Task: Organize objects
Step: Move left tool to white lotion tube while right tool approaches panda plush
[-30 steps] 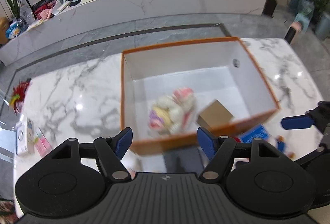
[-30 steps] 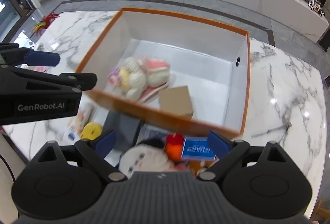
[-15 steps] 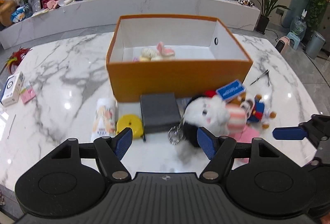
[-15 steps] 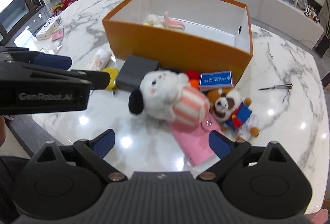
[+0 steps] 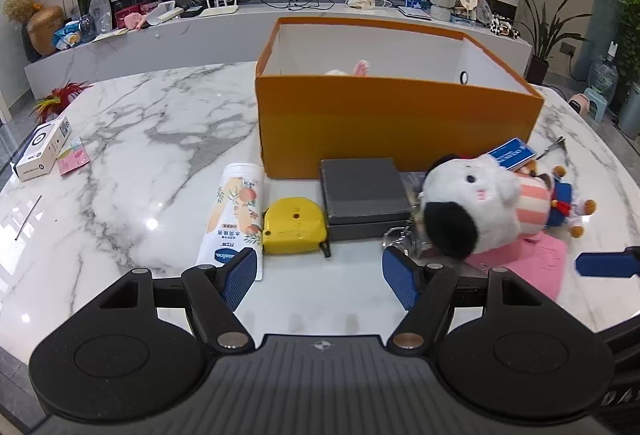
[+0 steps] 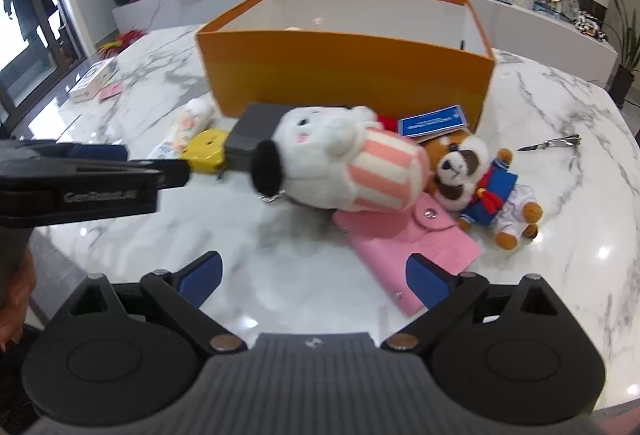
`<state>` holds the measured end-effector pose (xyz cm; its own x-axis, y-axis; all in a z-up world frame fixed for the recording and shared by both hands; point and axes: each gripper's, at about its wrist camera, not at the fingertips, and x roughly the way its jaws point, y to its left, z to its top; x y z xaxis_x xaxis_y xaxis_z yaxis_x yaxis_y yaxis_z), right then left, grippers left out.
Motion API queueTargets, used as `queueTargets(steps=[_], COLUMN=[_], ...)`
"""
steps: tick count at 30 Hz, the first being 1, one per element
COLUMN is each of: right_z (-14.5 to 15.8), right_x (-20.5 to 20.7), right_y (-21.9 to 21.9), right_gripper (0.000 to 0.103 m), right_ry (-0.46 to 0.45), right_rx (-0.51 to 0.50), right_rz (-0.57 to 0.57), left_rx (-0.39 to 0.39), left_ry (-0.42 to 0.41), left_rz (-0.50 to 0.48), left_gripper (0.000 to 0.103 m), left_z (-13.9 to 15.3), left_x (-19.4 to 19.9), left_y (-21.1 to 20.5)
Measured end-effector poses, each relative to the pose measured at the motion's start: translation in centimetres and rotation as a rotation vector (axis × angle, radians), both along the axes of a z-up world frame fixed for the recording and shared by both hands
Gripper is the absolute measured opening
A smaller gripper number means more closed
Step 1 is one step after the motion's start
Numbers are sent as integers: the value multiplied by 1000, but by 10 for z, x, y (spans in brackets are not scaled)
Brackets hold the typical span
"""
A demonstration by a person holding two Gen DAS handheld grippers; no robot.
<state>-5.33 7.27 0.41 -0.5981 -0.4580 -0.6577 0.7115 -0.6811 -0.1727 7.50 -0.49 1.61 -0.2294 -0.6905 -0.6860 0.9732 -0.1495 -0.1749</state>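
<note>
Hovering above the near edge of the marble surface [image 5: 120,139], the left hand-held gripper [image 5: 319,271] has its blue pads spread apart with nothing between them; only bare marble shows in the gap. Just beyond its left pad lies a white tube [image 5: 234,211] printed with fruit, and beside that a yellow tape measure [image 5: 294,225], which sits a little past the gap. A dark grey box [image 5: 362,197] lies behind the tape measure, touching the front wall of the orange box [image 5: 396,123], which stands toward the middle of the surface with its top open and a bit of a pale plush toy showing over its rim. Beyond the left gripper's right pad lies a white plush dog [image 5: 476,207] in a pink-striped outfit, resting partly on a pink wallet [image 5: 536,267]. The right hand-held gripper [image 6: 314,277] is also spread wide and empty, held above the near edge of the surface; its right pad overlaps the near corner of the wallet in its own view, though whether it touches I cannot tell. A small bear in a blue sailor suit [image 6: 486,183] lies to the right of the plush dog, with a blue card [image 6: 434,120] leaning on the orange box behind them. Nail clippers [image 6: 554,145] lie toward the right edge.
</note>
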Motion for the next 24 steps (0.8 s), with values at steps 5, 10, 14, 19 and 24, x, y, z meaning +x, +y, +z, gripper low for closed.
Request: queueTargets(steps=[5,10,14,19,24], right_z=[0,2,-1,0,4], right_x=[-9,-11,-17,-19,-26], right_y=[1,-6,-14,-30,-34], right_gripper=[99,100,100,102,102], right_ry=[49,134,174,246,251], right_rx=[-5,4,1,5,-9], right_rz=[28,84,135,190,186], left_rx=[33,30,7,11,59], left_ry=[-16,-31,-90,-103,-42], left_rz=[1,-16,-36,-39,-34], left_gripper=[82,82,82,82,82], left_z=[-13,-17,-19,-26,-38], left_x=[-3,-6,-7,14,40], left_y=[-10,-14,-22,-29,-36])
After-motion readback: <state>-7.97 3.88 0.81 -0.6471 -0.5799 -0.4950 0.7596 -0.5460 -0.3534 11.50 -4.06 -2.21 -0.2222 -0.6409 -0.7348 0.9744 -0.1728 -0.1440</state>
